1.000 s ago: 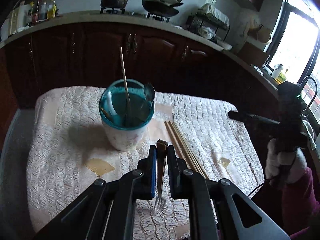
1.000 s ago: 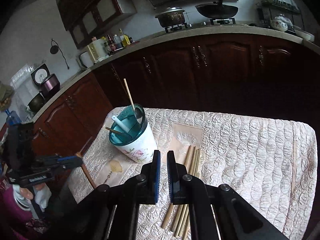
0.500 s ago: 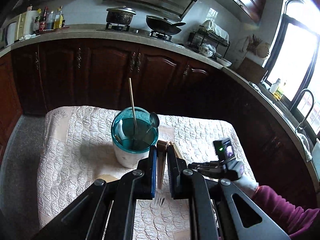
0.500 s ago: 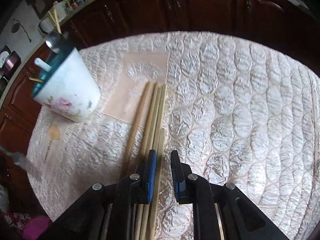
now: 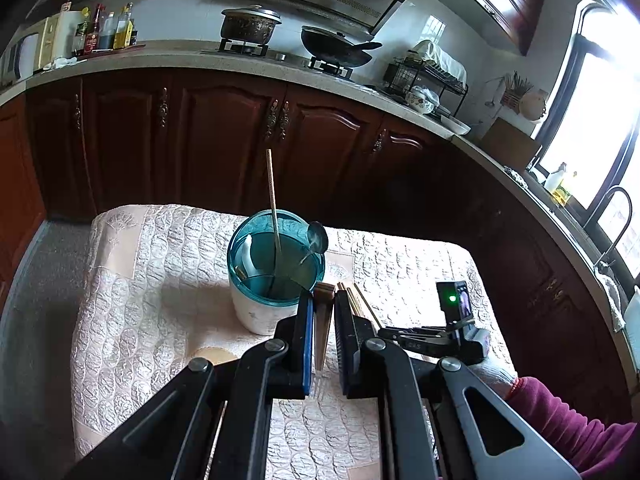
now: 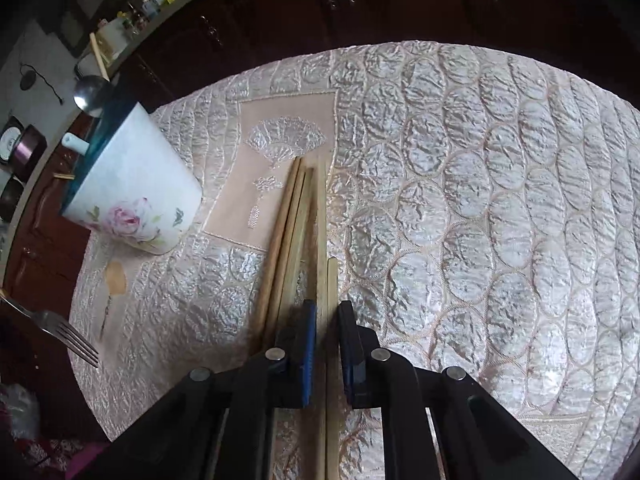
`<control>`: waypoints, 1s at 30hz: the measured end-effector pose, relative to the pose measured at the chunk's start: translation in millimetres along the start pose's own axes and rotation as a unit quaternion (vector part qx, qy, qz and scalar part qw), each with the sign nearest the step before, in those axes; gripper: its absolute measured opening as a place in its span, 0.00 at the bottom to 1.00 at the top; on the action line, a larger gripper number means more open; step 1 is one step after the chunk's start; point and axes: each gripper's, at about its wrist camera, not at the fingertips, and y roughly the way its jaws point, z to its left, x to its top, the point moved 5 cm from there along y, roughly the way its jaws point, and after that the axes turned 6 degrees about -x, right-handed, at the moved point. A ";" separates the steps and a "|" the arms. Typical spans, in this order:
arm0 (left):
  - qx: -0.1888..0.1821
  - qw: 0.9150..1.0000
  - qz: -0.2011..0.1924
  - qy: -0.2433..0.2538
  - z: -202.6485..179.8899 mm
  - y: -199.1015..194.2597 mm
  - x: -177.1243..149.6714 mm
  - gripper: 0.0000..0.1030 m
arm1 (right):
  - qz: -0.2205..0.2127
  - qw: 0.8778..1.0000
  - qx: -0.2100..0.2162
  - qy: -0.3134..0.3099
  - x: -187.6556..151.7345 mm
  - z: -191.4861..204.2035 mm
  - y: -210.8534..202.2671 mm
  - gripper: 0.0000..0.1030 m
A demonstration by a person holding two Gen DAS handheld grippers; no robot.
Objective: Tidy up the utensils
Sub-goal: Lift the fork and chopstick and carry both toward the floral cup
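**Kitchen tabletop: fork held, chopsticks between the closing jaws**

A kitchen with dark wooden cabinets and a pale counter runs behind a tabletop (image 6: pixel 500 200) covered by a quilted, cream-coloured cloth. A pot and a wok sit on the stove at the back.

On the cloth stands a white cup (image 5: pixel 256 312) with a teal rim and a rose print. It holds 1 upright chopstick (image 5: pixel 273 196) that leans slightly, a metal spoon (image 5: pixel 317 237) with its bowl up against the rim, and a white handle.

The left gripper (image 5: pixel 322 340) is clamped on a fork (image 5: pixel 322 322). The fork's long axis runs along the fingers: its handle end points toward the cup, and its tines point back and down toward the cloth. In the right wrist view the same tines show at the left edge, above the cloth.

A bundle of wooden chopsticks (image 6: pixel 298 220) lies flat on the cloth just right of the cup, apart from it. Their long axes run nearly parallel, from the embroidered fan patch toward the right gripper (image 6: pixel 327 344), fanning slightly at the far ends. That gripper points steeply down over their near ends, and its jaws are closing with 2 of the sticks between them. Whether the pads already press the wood cannot be told. A maroon sleeve (image 5: pixel 568 420) shows behind it in the left wrist view.
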 end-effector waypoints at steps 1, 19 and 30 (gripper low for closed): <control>-0.001 1.000 0.000 -0.001 0.3 0.4 -0.5 0.10 | 0.000 1.000 0.002 -0.002 -2.3 -1.9 -5.0 0.12; 0.009 1.000 0.007 -0.004 4.1 2.5 -2.4 0.10 | 0.004 0.998 -0.050 -0.046 47.5 24.6 19.0 0.11; 0.003 1.000 -0.025 -0.008 6.1 -16.2 20.3 0.10 | -0.050 0.998 -0.001 -0.043 51.0 20.6 -63.0 0.06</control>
